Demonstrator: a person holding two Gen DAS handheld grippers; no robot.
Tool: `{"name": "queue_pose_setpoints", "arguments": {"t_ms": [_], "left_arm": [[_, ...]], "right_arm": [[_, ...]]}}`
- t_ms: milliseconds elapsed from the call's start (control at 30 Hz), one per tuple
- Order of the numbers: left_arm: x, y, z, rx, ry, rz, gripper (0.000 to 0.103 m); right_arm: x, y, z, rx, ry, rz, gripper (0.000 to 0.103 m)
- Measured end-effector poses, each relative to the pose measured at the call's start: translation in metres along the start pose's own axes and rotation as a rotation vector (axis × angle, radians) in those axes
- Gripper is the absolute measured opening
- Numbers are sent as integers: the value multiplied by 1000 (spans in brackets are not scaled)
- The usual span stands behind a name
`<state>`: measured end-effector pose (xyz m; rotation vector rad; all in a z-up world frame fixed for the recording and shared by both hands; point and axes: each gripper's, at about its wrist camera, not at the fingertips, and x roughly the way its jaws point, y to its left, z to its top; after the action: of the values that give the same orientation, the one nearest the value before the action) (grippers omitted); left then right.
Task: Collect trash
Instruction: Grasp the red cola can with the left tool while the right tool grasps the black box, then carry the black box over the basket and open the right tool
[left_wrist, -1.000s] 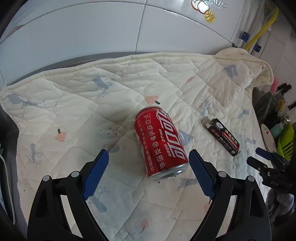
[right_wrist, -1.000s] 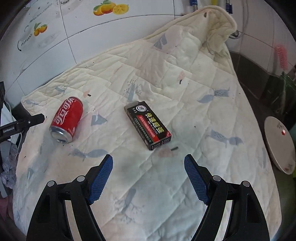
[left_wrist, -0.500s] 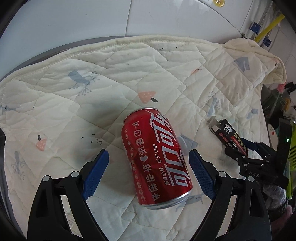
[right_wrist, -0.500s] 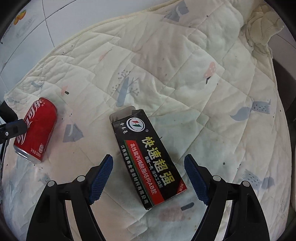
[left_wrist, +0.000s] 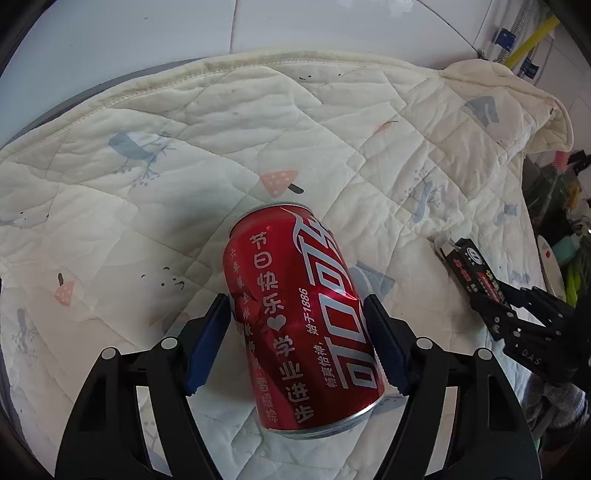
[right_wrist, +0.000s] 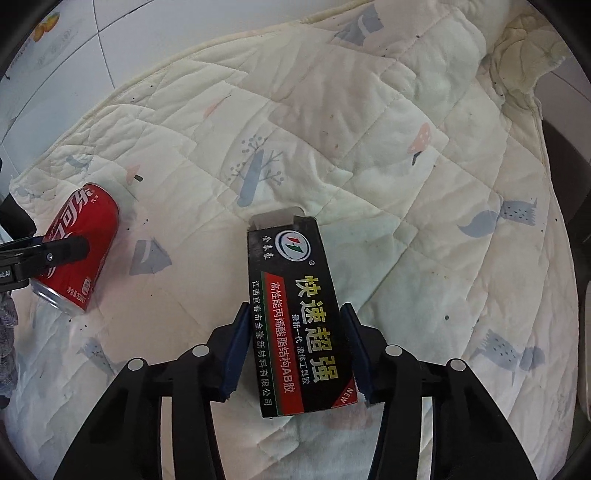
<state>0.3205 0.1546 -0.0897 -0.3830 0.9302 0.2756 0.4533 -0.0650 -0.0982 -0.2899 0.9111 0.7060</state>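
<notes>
Left claw (left_wrist: 297, 345) closing, blue pads against can (left_wrist: 301, 325) flanks, can dented at left pad. Can on its side on quilt (left_wrist: 184, 155), long axis running away from claw, open end nearest camera. Right claw (right_wrist: 295, 349) closing, pads at box (right_wrist: 297, 314) long edges. Box flat on quilt, long axis pointing away, open flap at far end.

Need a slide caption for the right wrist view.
Right tool closing around a black glue box lying on the quilt.
</notes>
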Motion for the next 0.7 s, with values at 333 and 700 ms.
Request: {"name": "queue_pose_setpoints", "arguments": {"t_ms": [333, 700], "left_arm": [[-56, -19, -34, 61, -65, -78, 72], [-113, -64, -87, 180, -100, -206, 72]], "right_arm": [[-92, 27, -77, 43, -37, -21, 44], [-198, 34, -199, 126, -83, -164, 44]]}}
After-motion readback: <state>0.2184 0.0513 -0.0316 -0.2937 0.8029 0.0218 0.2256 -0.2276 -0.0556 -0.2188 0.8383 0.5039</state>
